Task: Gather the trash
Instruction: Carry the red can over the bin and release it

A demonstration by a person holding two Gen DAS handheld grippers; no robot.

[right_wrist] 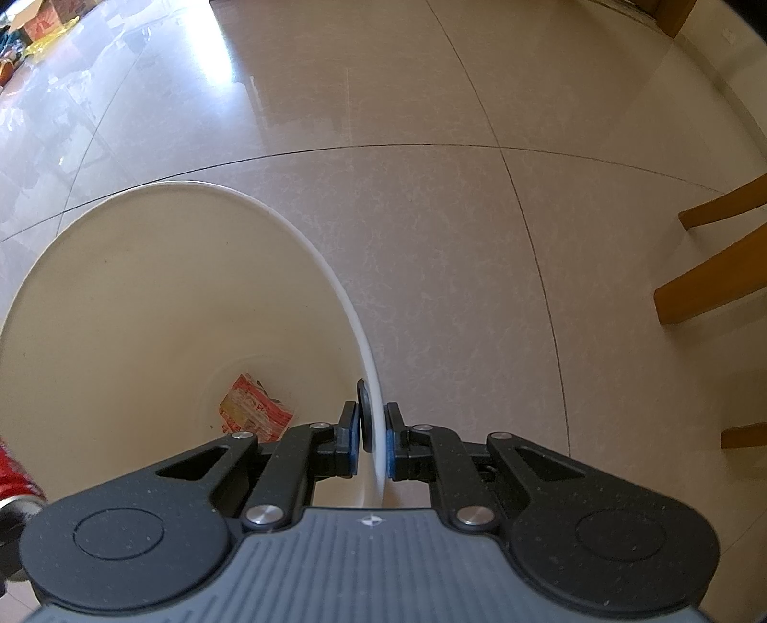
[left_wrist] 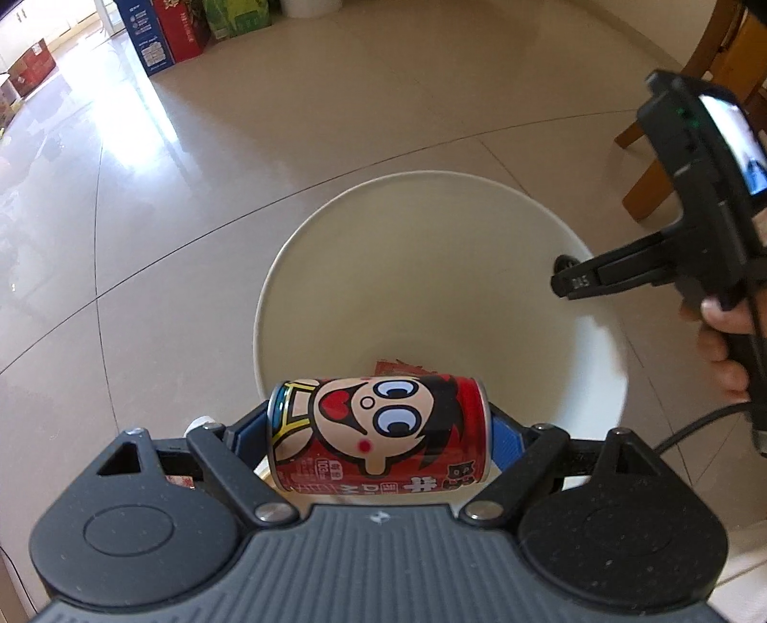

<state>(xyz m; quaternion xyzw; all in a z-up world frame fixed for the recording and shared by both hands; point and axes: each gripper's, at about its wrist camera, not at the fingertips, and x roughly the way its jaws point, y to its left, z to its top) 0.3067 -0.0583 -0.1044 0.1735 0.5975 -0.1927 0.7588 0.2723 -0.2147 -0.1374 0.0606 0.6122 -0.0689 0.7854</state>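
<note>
A red drink can (left_wrist: 378, 431) with a cartoon face lies sideways between the blue pads of my left gripper (left_wrist: 378, 426), which is shut on its two ends. The can hangs over the near side of a white bin's rim (left_wrist: 431, 175). A red wrapper (left_wrist: 402, 366) lies at the bottom of the bin. My right gripper (left_wrist: 570, 282) pinches the bin's right rim. In the right wrist view this gripper (right_wrist: 371, 431) is shut on the thin white rim (right_wrist: 307, 239), beside a black knob. The wrapper (right_wrist: 251, 407) lies on the bin floor, and the can (right_wrist: 12, 474) shows at the left edge.
A hand (left_wrist: 724, 345) holds the right gripper's handle. Wooden chair legs (right_wrist: 709, 287) stand on the tiled floor to the right of the bin. Coloured cartons (left_wrist: 163, 33) line the far wall.
</note>
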